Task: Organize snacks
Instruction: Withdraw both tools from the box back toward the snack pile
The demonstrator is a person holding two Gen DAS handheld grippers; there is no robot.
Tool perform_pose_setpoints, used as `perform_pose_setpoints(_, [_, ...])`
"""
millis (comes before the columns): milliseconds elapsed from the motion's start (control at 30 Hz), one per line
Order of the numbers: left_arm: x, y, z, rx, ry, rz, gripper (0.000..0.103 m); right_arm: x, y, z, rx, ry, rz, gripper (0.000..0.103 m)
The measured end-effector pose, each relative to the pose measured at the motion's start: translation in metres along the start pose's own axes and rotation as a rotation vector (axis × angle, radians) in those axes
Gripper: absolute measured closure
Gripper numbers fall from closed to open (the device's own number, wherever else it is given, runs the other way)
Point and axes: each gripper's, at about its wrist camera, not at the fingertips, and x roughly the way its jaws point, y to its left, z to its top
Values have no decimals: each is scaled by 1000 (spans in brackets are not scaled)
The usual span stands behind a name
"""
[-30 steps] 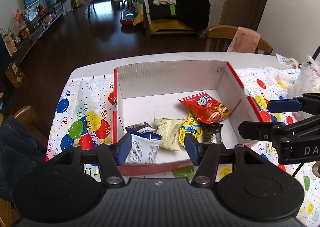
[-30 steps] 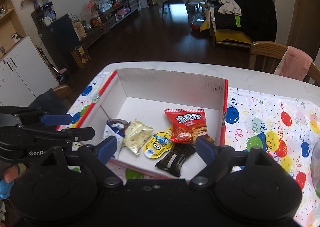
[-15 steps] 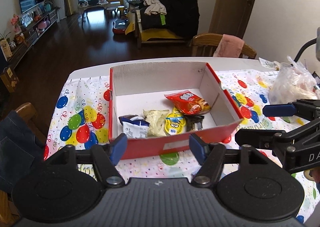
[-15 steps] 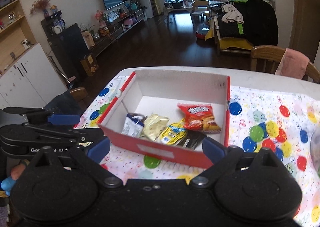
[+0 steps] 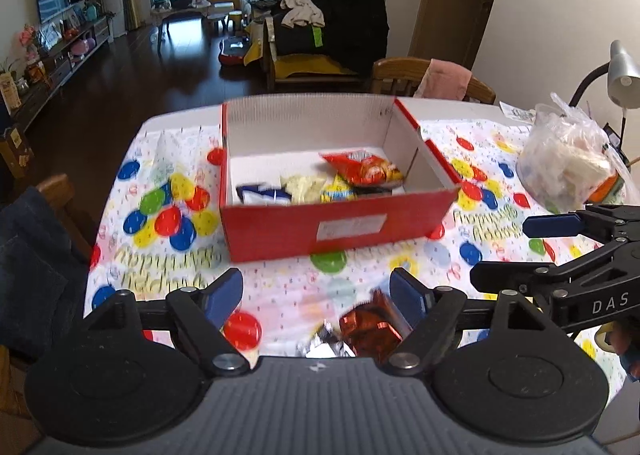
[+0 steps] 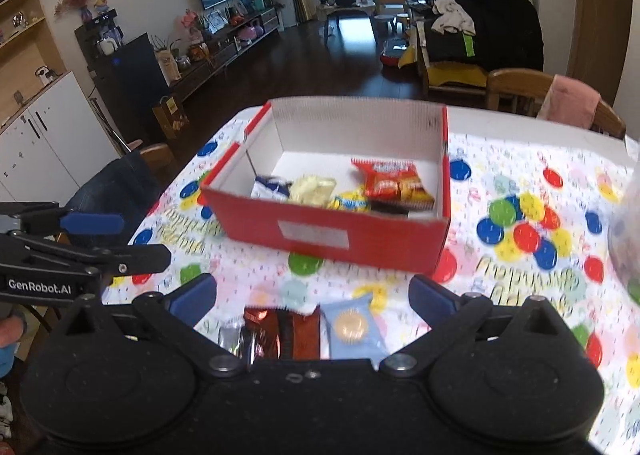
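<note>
A red cardboard box (image 5: 340, 227) (image 6: 320, 235) stands on the balloon tablecloth. It holds a red snack bag (image 5: 362, 169), a blue-white packet (image 5: 262, 193), a pale yellow packet (image 5: 302, 187) and a yellow one. My left gripper (image 5: 316, 297) hovers short of the box, jaws opening and gripping nothing. A red-brown foil snack (image 5: 370, 329) lies on the cloth by its right finger. My right gripper (image 6: 313, 295) is also opening and holds nothing. Below it lie a brown-red packet (image 6: 280, 335) and a light blue packet (image 6: 352, 329).
A clear plastic bag (image 5: 568, 163) full of items sits at the table's right side beside a desk lamp (image 5: 620, 71). Wooden chairs stand at the far edge, one draped with pink cloth (image 5: 444, 79). Jeans (image 5: 24, 255) hang on the left chair.
Both grippers have drawn back from over the box toward the near table edge, and their jaws have spread wider. Loose snacks on the cloth have come into view under the fingers.
</note>
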Motion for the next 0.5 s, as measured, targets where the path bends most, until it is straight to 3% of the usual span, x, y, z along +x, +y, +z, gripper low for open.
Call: perform_pose_setpoints(500, [8, 10, -79, -70, 145, -5, 22, 9, 34, -84, -76, 143, 61, 0])
